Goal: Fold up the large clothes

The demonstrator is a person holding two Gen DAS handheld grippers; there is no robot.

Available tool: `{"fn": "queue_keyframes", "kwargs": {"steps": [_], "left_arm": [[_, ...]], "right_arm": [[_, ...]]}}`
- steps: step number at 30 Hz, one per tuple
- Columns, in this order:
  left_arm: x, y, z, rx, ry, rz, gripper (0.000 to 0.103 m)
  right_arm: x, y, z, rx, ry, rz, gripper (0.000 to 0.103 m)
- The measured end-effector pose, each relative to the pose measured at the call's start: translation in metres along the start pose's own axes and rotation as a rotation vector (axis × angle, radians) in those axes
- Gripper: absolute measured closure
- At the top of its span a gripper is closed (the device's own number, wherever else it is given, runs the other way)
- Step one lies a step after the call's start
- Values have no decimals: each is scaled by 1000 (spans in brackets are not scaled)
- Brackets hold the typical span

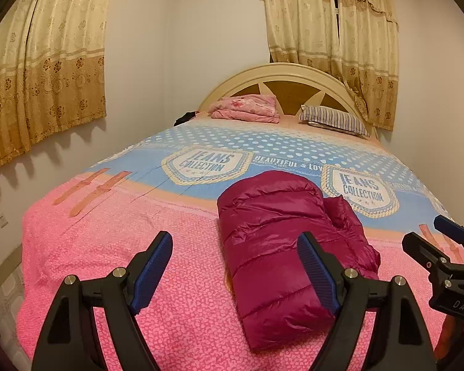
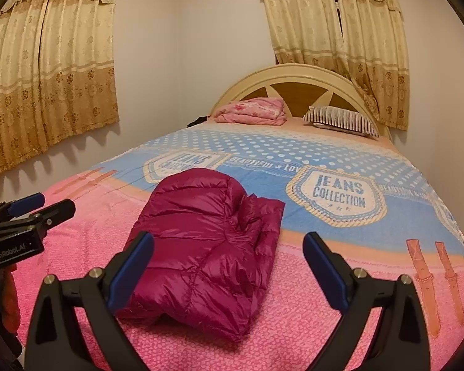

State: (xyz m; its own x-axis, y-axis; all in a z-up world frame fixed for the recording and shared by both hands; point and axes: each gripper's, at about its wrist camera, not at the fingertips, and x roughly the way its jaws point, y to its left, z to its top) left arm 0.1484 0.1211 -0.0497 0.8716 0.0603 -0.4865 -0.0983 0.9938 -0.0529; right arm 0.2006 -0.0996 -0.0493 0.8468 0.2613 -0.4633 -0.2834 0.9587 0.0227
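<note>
A magenta puffer jacket (image 1: 281,247) lies folded into a compact bundle on the pink and blue bedspread (image 1: 123,247); it also shows in the right wrist view (image 2: 207,247). My left gripper (image 1: 235,247) is open and empty, held above the bed to the left of the jacket. My right gripper (image 2: 229,247) is open and empty, held above the near end of the jacket. Each gripper appears at the edge of the other's view: the right one (image 1: 433,232) and the left one (image 2: 46,204).
A folded pink blanket (image 1: 247,108) and a striped pillow (image 1: 334,119) lie by the cream headboard (image 1: 281,74). Beige curtains (image 1: 46,61) hang on the left and back walls. The bed's left edge drops to a tiled floor (image 1: 3,296).
</note>
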Motion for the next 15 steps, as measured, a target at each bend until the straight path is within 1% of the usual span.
{"fn": "queue_keyframes", "kwargs": {"steps": [15], "left_arm": [[-4,3,1,-4,-9,13,20]], "right_arm": [[-10,6,0,-3,-27,15,4]]}}
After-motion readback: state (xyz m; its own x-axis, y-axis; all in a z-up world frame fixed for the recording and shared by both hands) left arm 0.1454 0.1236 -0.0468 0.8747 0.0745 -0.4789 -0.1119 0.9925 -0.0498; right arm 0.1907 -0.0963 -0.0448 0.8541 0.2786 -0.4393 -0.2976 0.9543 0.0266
